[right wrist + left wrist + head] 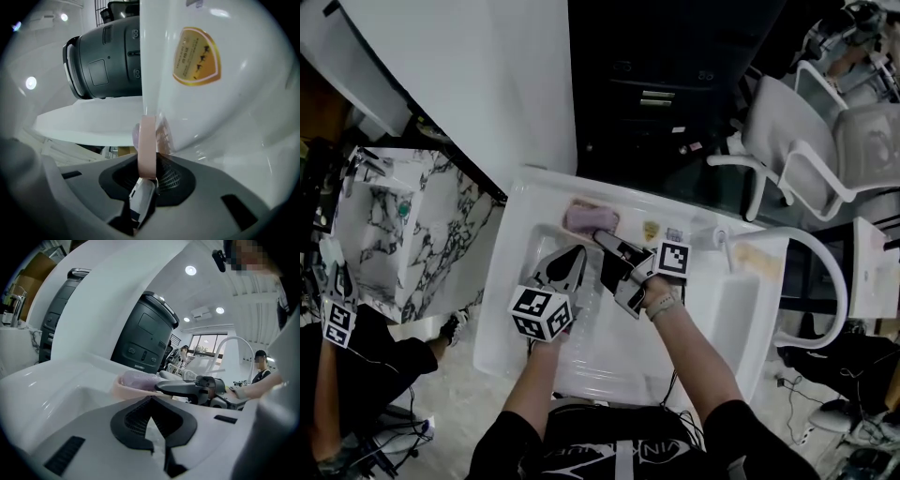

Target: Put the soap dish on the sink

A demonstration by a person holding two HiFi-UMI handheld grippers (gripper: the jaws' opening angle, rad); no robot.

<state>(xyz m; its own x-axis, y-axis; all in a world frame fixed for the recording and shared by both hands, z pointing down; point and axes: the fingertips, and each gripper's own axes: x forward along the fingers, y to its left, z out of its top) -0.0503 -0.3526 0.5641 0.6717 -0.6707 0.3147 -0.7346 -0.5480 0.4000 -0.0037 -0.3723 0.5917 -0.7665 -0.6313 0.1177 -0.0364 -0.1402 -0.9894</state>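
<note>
A pink soap dish (591, 219) with a purple bar of soap (586, 217) in it is at the back ledge of the white sink (514, 281); I cannot tell whether it rests on the ledge. My right gripper (606, 240) is shut on the dish's near rim, seen edge-on as a pink strip (147, 140) between the pads of the right gripper (148, 164). My left gripper (565, 267) hovers over the basin just left of it, shut and empty. In the left gripper view the left gripper (150, 401) points at the dish (123, 387), the soap (138, 378) and the right gripper (161, 386).
A yellow sticker (651, 231) and a faucet (719, 236) are on the sink's back ledge. A black cabinet (661, 84) stands behind the sink. To the left are a marble-topped basin (394, 220) and another person's sleeve (356, 366); white chairs (787, 141) stand at the right.
</note>
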